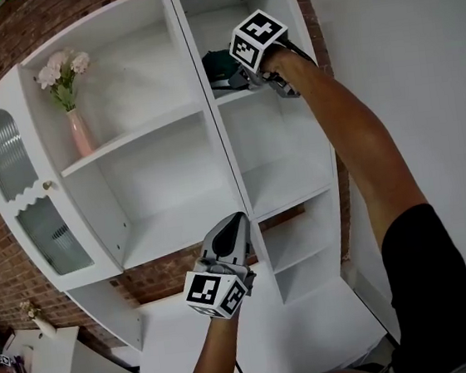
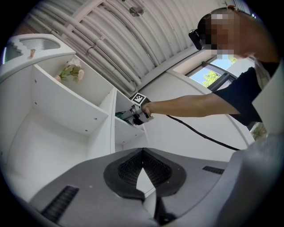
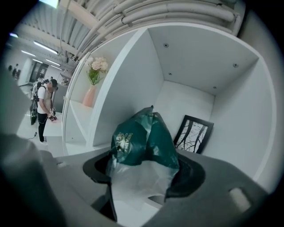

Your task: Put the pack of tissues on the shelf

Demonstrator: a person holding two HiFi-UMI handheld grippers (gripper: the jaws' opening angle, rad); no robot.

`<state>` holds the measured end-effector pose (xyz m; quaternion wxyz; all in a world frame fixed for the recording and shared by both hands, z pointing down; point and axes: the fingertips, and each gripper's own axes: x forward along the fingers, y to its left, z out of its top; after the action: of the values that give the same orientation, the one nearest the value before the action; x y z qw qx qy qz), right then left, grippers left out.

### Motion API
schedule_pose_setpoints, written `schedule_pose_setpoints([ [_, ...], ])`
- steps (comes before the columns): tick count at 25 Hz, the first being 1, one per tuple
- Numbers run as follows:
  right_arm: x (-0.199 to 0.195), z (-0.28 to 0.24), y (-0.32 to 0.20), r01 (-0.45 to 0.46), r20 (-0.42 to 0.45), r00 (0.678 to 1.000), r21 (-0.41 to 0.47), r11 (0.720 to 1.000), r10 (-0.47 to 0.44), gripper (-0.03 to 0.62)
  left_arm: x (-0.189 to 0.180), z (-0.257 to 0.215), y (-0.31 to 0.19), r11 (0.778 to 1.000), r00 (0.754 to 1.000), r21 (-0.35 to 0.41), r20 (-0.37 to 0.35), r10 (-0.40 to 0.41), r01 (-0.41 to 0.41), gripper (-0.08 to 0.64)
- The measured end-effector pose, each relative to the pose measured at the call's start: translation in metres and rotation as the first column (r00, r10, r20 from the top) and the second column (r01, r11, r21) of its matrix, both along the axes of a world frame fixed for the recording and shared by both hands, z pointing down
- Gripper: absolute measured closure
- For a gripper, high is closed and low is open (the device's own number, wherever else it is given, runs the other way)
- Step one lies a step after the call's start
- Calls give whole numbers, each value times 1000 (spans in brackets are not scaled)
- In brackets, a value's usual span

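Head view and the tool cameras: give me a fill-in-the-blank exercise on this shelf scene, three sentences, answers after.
The right tool has between its jaws a pack of tissues that is mostly ___ in colour.
The pink vase in the shelf unit holds ___.
The left tool, jaws together, holds ___.
Missing words: green; flowers; nothing.

On my head view, the right gripper [image 1: 240, 75] hides much of the dark green plastic tissue pack [image 1: 216, 63]; only its left end shows.
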<state>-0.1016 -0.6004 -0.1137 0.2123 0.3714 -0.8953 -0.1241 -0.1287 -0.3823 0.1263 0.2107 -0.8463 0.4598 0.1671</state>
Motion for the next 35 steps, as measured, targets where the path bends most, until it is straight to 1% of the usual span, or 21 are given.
schedule_pose_setpoints([
  [2, -3, -3, 2, 26, 37, 999, 1, 1000, -26, 255, 0, 1, -3, 1000, 1000, -2, -2, 6, -6, 563],
  [4, -6, -6, 5, 62, 91, 994, -1, 998, -61, 224, 1, 2, -5, 1000, 1000, -3, -2, 14, -14, 563],
  [7, -6, -11, 13, 109, 168, 980, 9, 994, -109, 216, 2, 4, -8, 1000, 1000, -6, -7, 24, -24, 563],
  [9, -3, -15, 17, 119, 214, 969, 33, 992, -123, 216, 3, 4, -10, 1000, 999, -6, -12, 30, -30, 563],
  [11, 5, -24, 20, 102, 260, 958, 87, 991, -122, 216, 5, 3, -11, 999, 999, -1, -13, 33, -33, 563],
  [13, 16, -35, 24, 76, 320, 939, 156, 985, -123, 216, 6, 0, -12, 999, 999, 6, -15, 35, -34, 563],
  [16, 31, -49, 36, 52, 383, 912, 251, 966, -149, 218, 7, -8, -11, 999, 999, 22, -24, 38, -37, 563],
  [20, 44, -51, 57, 48, 422, 884, 345, 937, -201, 232, 9, -23, -7, 998, 999, 46, -28, 31, -30, 563],
  [24, 49, -32, 82, 87, 417, 868, 407, 909, -269, 310, 10, -40, -3, 997, 1000, 78, -21, 23, -22, 563],
  [28, 56, -6, 118, 139, 369, 861, 491, 860, -350, 388, 14, -49, 3, 996, 1000, 90, -23, 13, -11, 563],
  [31, 63, 18, 145, 173, 363, 840, 526, 833, -403, 450, 18, -50, 9, 995, 1000, 97, -19, 7, -5, 562],
  [33, 66, 38, 159, 182, 349, 838, 546, 818, -420, 497, 22, -48, 13, 995, 1000, 103, -11, 6, -5, 563],
  [35, 67, 61, 170, 187, 333, 841, 561, 807, -426, 528, 26, -45, 16, 994, 1000, 108, -3, 4, -4, 563],
])
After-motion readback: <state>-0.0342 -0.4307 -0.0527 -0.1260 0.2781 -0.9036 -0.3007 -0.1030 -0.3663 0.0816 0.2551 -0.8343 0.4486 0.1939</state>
